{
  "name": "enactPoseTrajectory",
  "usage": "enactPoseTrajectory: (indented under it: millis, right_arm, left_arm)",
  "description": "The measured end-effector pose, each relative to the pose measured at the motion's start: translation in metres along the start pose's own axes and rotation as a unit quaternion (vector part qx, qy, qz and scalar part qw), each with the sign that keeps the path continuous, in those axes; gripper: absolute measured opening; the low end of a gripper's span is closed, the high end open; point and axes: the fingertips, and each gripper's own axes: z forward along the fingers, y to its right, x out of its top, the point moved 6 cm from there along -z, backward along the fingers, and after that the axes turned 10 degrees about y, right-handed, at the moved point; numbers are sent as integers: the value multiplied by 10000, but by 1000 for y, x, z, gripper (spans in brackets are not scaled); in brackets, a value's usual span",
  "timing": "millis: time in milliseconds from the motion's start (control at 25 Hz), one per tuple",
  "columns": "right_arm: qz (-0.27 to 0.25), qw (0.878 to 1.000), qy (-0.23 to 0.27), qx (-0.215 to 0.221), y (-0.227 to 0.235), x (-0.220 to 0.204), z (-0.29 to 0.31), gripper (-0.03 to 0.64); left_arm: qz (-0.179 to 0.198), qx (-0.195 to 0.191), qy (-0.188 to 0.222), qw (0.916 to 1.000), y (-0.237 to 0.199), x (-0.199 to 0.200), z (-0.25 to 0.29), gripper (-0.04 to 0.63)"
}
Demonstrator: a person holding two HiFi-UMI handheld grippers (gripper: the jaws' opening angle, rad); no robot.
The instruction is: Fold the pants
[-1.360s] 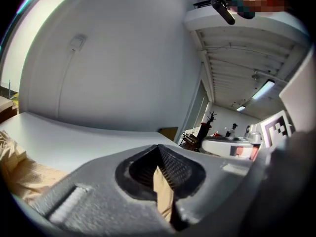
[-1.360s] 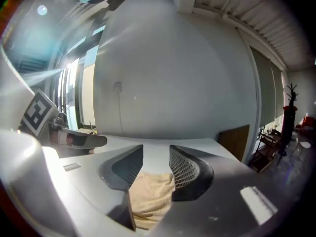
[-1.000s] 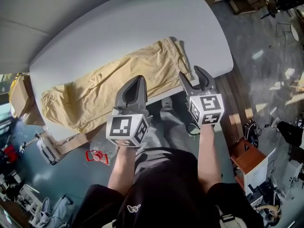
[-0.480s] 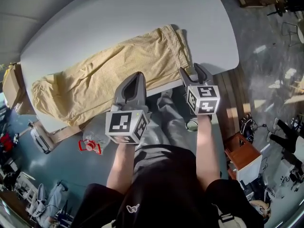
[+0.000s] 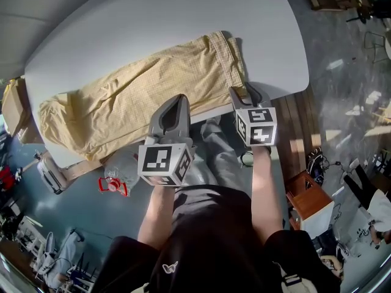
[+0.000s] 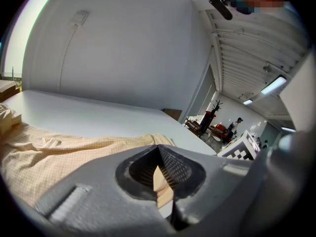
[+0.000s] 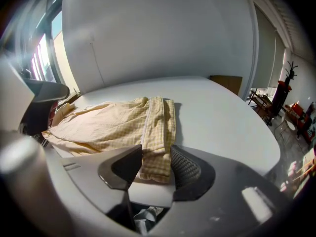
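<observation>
Pale yellow checked pants [image 5: 140,96] lie flat along the near edge of the white table [image 5: 183,17], waistband to the right and legs to the left. My left gripper [image 5: 178,99] is over the pants' near edge at mid-length. In the left gripper view its jaws [image 6: 158,148] meet at the tips, with the pants [image 6: 59,152] beyond them. My right gripper [image 5: 244,90] is at the waistband's near corner. In the right gripper view its jaws [image 7: 154,164] are closing and straddle the waistband end [image 7: 157,152], which lies between them on the table.
The table's rounded near edge [image 5: 287,90] runs just in front of both grippers, and the person's legs [image 5: 211,157] are below it. On the floor are a plastic bottle with a red loop [image 5: 116,180], a cardboard box [image 5: 12,105] at left and a wooden stool [image 5: 311,201] at right.
Both grippers have come down toward the pants' near edge. The right gripper now has the waistband corner between its jaws, which stand narrower than before.
</observation>
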Motion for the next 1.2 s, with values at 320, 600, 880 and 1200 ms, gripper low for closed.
enactPoseTrajectory:
  millis: [320,600,880,1200]
  right_arm:
    - [-131,9994,-192,274,-12,5,4,83]
    - [-132,9993,-150,308,-7,7,3,81]
    - [-169,9997,-110,108,18,7,-2,83]
    - [27,9990,-82,-447,96,1,-24,88]
  left_arm:
    - [-6,80,11,10000,-3,6,-1,3]
    - [88,43,100,9999,-2,11,7,3]
    - [122,-66,52,9999,8,8,22,5]
    - [177,-284,-23,9994,43,4,45,3]
